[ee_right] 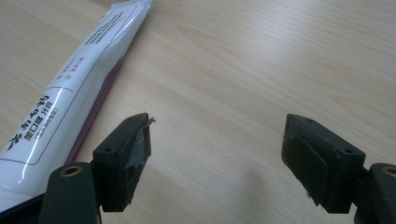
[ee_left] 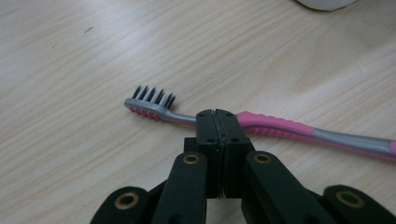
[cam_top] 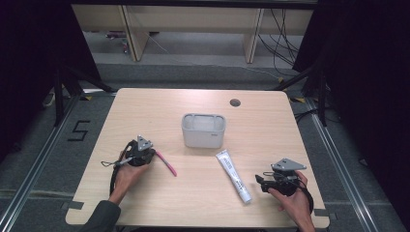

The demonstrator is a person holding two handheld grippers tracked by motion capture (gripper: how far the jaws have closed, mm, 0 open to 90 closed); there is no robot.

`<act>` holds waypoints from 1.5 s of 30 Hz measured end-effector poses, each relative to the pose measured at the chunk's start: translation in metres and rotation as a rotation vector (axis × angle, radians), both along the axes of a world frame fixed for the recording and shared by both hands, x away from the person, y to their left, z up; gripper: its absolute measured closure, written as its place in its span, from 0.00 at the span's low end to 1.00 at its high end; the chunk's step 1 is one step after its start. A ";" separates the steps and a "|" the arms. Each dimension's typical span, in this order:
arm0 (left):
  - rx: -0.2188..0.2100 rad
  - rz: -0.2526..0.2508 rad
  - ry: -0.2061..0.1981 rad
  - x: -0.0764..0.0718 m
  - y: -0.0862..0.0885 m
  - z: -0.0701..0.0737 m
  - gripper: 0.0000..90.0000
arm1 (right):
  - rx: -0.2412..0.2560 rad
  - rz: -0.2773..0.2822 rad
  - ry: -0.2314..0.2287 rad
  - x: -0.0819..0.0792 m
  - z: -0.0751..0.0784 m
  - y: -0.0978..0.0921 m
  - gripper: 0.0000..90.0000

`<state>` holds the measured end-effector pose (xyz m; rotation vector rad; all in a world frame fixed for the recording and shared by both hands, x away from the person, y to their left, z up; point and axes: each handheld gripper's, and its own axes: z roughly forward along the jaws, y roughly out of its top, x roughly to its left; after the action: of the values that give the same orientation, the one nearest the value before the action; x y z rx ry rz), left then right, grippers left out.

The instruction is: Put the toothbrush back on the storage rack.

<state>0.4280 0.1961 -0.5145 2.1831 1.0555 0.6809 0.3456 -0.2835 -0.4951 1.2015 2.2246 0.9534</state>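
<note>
Here, left gripper (ee_left: 216, 114) jaws pinch toothbrush (ee_left: 261, 128) neck mid-table; right gripper (ee_right: 217, 154) (jaws wide) beside toothpaste tube (ee_right: 79, 88).

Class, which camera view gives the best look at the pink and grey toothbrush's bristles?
The left gripper view: the pink and grey plastic toothbrush lies close, its dark bristles pointing up, just beyond the closed left gripper. The high view shows it as a thin pink line on the wooden table, bristles too small to make out.

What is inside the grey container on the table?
In the high view the grey container looks empty near its rim, where pale inner walls show. Its front wall covers the bottom, so something small lying there cannot be excluded.
</note>
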 end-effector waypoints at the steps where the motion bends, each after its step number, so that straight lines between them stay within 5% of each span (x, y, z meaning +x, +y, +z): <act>1: 0.003 -0.002 0.002 0.000 -0.001 0.000 0.98 | 0.000 -0.001 0.000 0.000 0.000 0.000 0.28; 7: -0.093 0.047 0.031 -0.006 -0.002 0.009 0.84 | -0.001 -0.002 -0.007 0.000 0.000 -0.001 0.28; 10: -0.138 0.090 0.080 -0.009 -0.003 0.020 0.71 | 0.002 -0.005 -0.005 0.000 0.000 0.000 0.28; 14: -0.147 0.137 0.123 -0.009 -0.010 0.027 0.54 | 0.001 0.000 -0.001 0.000 0.001 0.000 0.28; 19: -0.170 0.192 0.231 -0.006 -0.021 0.031 0.38 | 0.032 -0.023 0.036 -0.001 0.001 0.004 0.28; 23: -0.133 0.184 0.280 -0.003 -0.027 0.034 0.33 | 0.016 -0.011 0.004 0.000 0.001 0.002 0.28; 29: -0.121 0.182 0.297 0.002 -0.035 0.030 0.31 | 0.027 -0.010 0.012 0.000 0.000 0.003 0.28; 45: -0.064 0.189 0.296 0.010 -0.042 0.019 0.30 | 0.015 0.011 0.002 0.001 0.000 0.001 0.28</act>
<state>0.4380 0.1546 -0.4956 2.1910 1.4288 0.4031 0.3469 -0.2820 -0.4949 1.1979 2.2318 0.9750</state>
